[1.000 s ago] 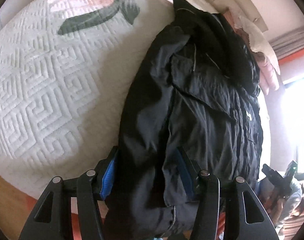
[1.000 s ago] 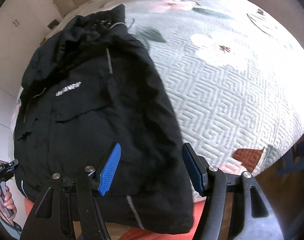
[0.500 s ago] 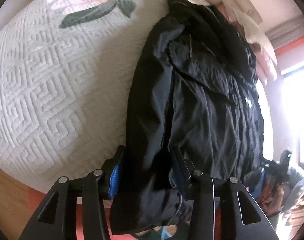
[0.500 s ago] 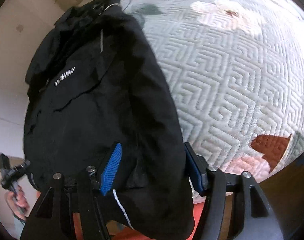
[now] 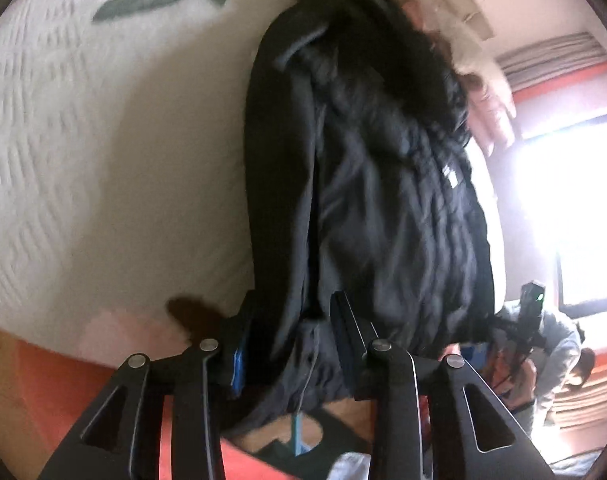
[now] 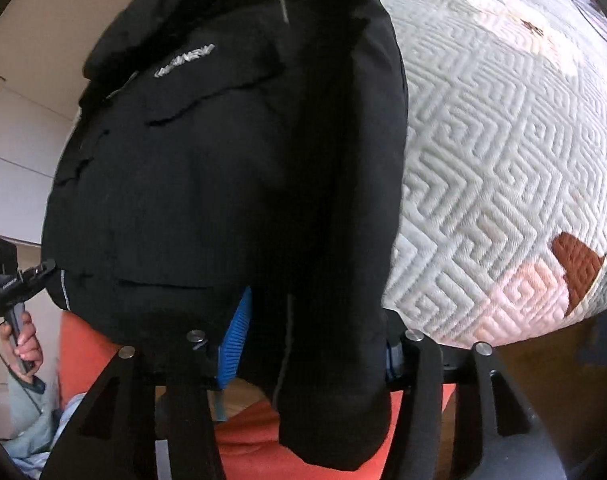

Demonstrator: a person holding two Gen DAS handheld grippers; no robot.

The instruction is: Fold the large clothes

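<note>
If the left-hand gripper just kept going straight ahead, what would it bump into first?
The black jacket. Its hem already lies between the left gripper jaws, so pushing on would only bunch more cloth over the bed.

A black jacket (image 6: 223,152) is spread over a white bed cover (image 6: 503,168) with a zigzag pattern. Its bottom edge is held between the blue pads (image 6: 237,332) of the right gripper (image 6: 309,344).

Jacket (image 5: 383,200) blurred; right pad behind sleeve

A home bedroom: quilted floral bedspread (image 6: 503,140), curtained window (image 5: 559,184).
</note>
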